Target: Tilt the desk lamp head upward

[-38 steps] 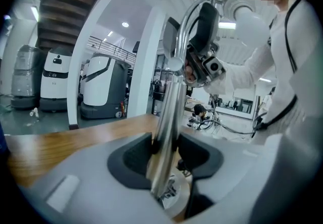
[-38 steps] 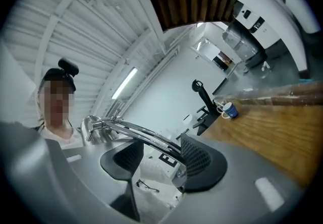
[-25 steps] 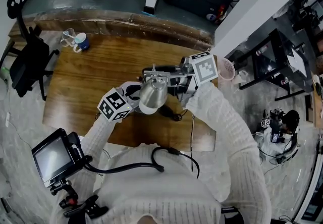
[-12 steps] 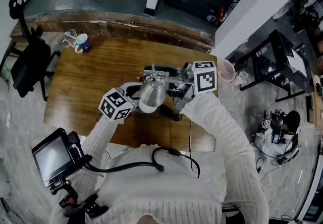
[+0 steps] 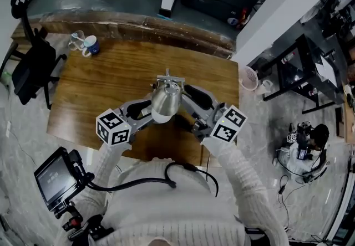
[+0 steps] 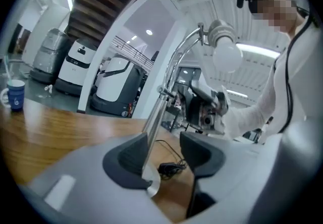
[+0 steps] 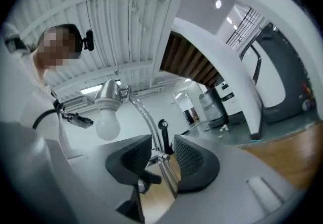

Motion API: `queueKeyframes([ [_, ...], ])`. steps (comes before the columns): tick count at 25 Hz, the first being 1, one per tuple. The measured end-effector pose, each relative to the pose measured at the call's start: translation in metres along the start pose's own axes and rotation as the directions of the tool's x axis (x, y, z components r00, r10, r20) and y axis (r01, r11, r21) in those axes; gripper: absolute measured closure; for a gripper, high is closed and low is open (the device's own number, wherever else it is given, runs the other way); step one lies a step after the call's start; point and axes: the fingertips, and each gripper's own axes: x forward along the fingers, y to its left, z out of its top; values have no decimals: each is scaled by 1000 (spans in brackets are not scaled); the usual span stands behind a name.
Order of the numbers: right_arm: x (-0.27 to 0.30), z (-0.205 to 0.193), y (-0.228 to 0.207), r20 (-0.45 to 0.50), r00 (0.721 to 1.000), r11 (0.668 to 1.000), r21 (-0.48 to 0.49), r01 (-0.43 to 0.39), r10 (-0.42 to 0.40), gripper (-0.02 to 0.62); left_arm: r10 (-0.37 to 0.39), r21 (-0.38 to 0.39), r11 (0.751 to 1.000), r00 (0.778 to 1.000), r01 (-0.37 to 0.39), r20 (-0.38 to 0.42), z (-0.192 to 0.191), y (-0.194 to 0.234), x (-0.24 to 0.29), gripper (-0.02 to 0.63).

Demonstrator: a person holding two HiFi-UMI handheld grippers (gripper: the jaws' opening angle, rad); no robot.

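Blue mug (image 5: 90,46) at desk (image 5: 111,78) corner, well apart from lamp (image 5: 165,101)

Wooden table (image 5: 94,90), pale marbled floor (image 5: 327,206)

A brown wooden worktop (image 5: 100,84) is shown. A blue-and-white mug (image 5: 90,46) is set near its far left corner, with a clear item (image 5: 76,40) just beside it. The desk lamp (image 5: 165,101) is stood toward the middle of the near edge, and a black cable (image 6: 170,168) is laid beside its base.
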Motion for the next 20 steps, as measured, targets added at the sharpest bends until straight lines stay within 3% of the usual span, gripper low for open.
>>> queueKeyframes([
  [3,-18,-30,22,8,989,988,-54,146,-146,502,76,-18,997,995,-75,68,3,-16,-22,429],
  [6,-15,-56,32,-46,972,967,-119,223,-230,502,164,-14,986,980,-163,116,10,-15,-23,513],
  [11,-7,-81,30,-75,923,914,-191,357,-376,536,272,14,961,955,-276,120,5,-19,-17,587],
  [16,-7,-98,26,-138,880,875,-255,412,-455,587,368,-50,930,923,-365,111,-4,-17,-17,597],
  [20,-8,-107,22,-183,848,853,-278,441,-498,597,428,-38,904,900,-426,87,-9,-15,-15,598],
])
